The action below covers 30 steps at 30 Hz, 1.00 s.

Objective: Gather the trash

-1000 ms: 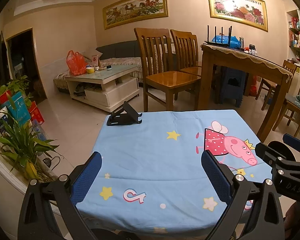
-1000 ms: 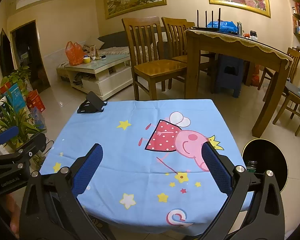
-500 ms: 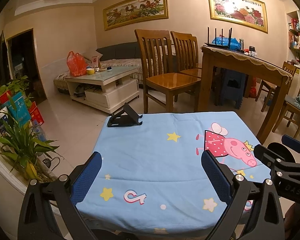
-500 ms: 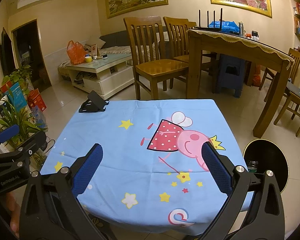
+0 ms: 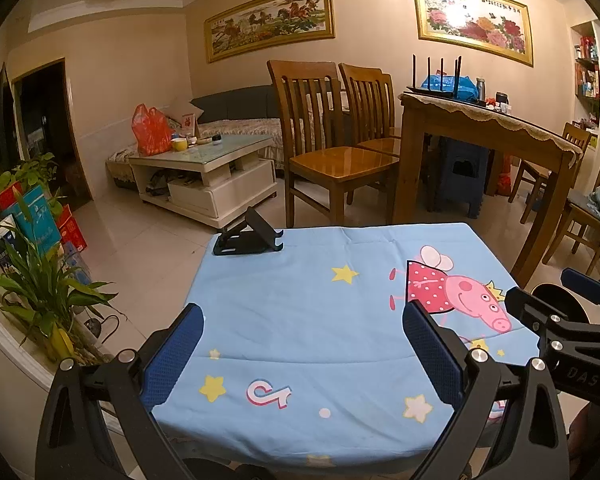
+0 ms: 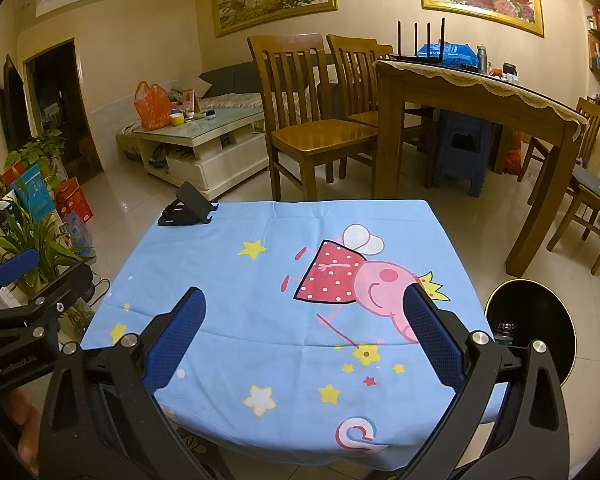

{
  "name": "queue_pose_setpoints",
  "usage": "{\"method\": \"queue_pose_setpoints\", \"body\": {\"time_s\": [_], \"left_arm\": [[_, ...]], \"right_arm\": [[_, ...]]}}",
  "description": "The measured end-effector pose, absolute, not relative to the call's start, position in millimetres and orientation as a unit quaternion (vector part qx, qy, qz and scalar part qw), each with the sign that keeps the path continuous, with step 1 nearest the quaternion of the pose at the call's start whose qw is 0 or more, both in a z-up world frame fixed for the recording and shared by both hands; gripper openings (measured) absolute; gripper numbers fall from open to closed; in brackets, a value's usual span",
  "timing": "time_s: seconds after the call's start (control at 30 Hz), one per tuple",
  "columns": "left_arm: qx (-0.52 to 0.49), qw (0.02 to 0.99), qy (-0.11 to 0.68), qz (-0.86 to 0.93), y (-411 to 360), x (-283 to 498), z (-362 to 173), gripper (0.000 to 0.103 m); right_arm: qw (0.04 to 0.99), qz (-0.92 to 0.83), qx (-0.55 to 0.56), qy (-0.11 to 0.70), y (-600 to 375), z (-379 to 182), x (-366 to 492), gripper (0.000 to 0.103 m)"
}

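1. Over the near edge of the table (image 5: 300, 320), both the left claw (image 5: 300, 356) and the right claw (image 6: 303, 336) hang wide apart, gripping nothing.
2. Trash-wise, nothing shows on the blue cloth; the only bits visible sit inside the black bin (image 6: 539, 320) on the floor, just beside the table's right edge.
3. Risk: a low sweep probably snags the loose cloth and drags the phone stand (image 5: 248, 236) off its far-left corner.
4. Plenty of open room mid-table; the two claws are close together, so they could bump.
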<state>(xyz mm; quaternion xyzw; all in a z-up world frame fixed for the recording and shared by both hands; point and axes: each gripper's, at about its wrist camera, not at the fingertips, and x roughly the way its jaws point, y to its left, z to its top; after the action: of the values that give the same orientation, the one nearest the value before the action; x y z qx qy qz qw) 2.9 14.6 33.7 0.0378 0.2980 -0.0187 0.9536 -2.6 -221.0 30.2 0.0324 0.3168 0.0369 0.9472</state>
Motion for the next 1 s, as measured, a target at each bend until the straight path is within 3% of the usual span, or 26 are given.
{"method": "queue_pose_setpoints", "body": {"time_s": [1.0], "left_arm": [[0.032, 0.951, 0.306, -0.022, 21.9, 4.7, 30.0, 0.096]], "right_arm": [[0.946, 0.039, 0.031, 0.321, -219.3, 28.0, -3.7, 0.098]]}}
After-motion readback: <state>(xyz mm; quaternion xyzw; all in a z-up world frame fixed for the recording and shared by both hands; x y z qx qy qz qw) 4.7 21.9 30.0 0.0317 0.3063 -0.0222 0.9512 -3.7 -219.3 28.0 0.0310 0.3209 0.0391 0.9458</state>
